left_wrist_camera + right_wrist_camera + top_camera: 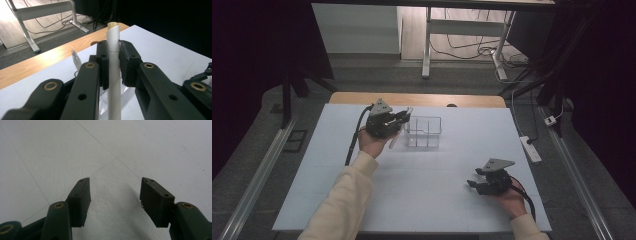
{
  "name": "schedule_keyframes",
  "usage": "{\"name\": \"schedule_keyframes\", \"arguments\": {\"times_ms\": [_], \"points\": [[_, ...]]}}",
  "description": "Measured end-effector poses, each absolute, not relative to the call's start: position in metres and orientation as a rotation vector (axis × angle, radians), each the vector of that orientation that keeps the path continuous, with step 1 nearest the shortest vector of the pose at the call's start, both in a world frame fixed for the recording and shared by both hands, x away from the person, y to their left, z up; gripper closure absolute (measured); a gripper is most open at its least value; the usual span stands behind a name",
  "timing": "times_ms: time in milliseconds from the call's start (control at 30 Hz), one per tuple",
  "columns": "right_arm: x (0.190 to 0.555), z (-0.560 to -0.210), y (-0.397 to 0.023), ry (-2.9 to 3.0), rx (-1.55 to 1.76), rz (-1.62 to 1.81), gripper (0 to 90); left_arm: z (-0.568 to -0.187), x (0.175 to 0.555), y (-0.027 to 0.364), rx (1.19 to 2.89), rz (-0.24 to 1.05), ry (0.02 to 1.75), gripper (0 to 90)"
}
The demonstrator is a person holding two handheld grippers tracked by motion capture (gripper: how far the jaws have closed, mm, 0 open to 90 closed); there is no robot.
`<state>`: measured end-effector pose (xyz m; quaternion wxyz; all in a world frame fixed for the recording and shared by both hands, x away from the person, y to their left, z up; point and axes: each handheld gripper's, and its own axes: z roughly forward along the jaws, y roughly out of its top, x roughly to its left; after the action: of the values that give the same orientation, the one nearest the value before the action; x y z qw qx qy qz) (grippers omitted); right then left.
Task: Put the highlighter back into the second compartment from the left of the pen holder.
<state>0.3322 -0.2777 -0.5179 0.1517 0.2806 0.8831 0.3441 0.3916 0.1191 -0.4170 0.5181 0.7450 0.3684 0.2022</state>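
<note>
White sheeting covers the table in the high view, with dark floor and desk legs beyond. Your left gripper sits at about 11 o'clock on the sheet, clamped on a white pen, right beside a clear compartment organizer. Your right gripper rests near 4 o'clock, well apart from both. From the left gripper view, the jaws pinch the pen upright between them — a second pen stands at 10 o'clock behind. Through the right gripper view, your jaws stand apart over bare sheet — nothing between them.
</note>
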Motion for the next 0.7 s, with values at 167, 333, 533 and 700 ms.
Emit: {"name": "schedule_keyframes", "arguments": {"times_ms": [167,333,533,700], "points": [[0.332,-0.517,-0.278,2.531,0.808,0.99,41.0,-0.417,0.397,0.121,1.775,0.471,0.899,78.6],[0.332,-0.517,-0.278,2.522,0.809,0.989,41.0,-0.417,0.404,0.118,1.769,0.463,0.91,78.6],[0.332,-0.516,-0.279,2.526,0.807,0.993,41.0,-0.414,0.411,0.107,1.77,0.463,0.901,78.7],[0.332,-0.515,-0.279,2.519,0.811,1.003,41.0,-0.411,0.419,0.093,1.779,0.461,0.887,78.7]]}}
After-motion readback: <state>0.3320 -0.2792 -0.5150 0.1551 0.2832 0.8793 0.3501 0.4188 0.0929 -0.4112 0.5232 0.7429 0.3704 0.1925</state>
